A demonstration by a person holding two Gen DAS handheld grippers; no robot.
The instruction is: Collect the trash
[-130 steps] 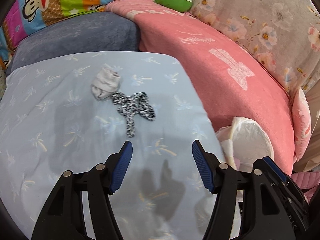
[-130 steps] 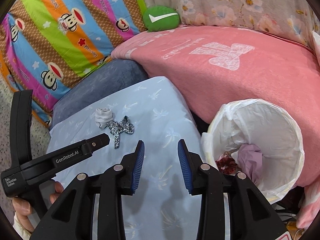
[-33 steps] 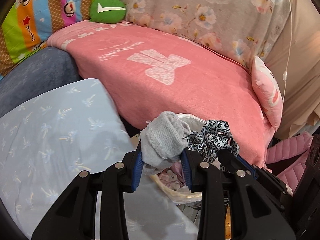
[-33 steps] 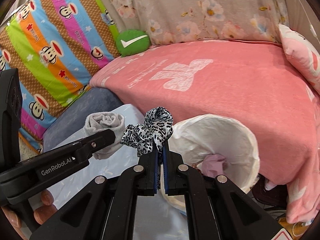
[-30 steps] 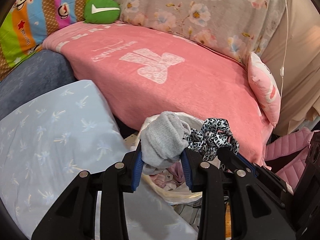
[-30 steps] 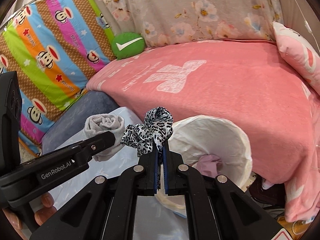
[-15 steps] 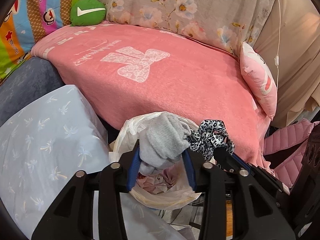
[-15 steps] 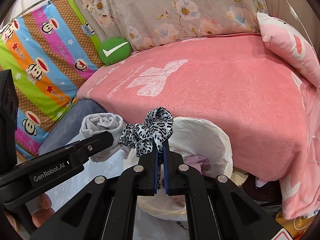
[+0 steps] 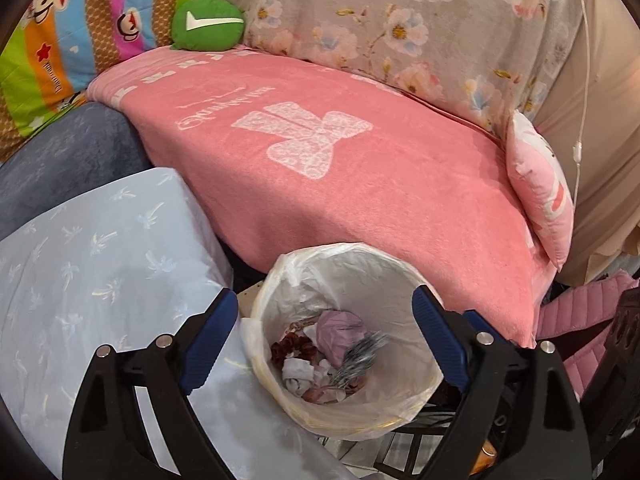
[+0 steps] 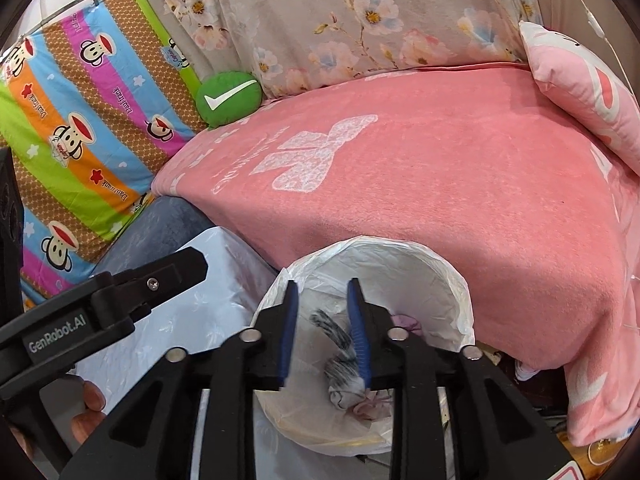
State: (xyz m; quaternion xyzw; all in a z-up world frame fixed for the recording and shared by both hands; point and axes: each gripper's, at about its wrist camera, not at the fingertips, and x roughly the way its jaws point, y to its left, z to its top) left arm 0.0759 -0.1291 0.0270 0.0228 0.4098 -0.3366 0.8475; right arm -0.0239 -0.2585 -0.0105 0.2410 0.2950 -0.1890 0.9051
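A: Any writing you can read?

B: "GenRobot.AI" in grey on the arm of the left gripper (image 10: 192,268), seen at the near left of the right wrist view. The striped monkey sheet (image 10: 80,120) at the far left carries small script that looks like "Paul Frank", though it is too small to be sure. The pink blanket (image 9: 340,184) has cursive lettering I cannot make out beside a white bow, and the green cushion (image 9: 208,24) shows a white tick mark.

A: How are the grippers?

B: The left gripper (image 9: 324,336) is spread wide with nothing between its blue pads (image 9: 208,336), which straddle the trash bin (image 9: 304,260). The right gripper (image 10: 322,328) is parted by a narrower gap over the bin's near rim and pinches nothing.

A: And the trash?

B: Inside the bin (image 10: 440,264), which is lined with a white bag. A blurred grey and black-and-white piece (image 10: 340,344) shows just past the right fingers, and in the left view the same streak (image 9: 360,356) sits above a lilac wad (image 9: 340,332), dark red scraps (image 9: 292,350) and white bits.

A: Where is the bin?

B: Between the pale blue cloth (image 9: 100,264) on the left and the pink blanket beyond it.
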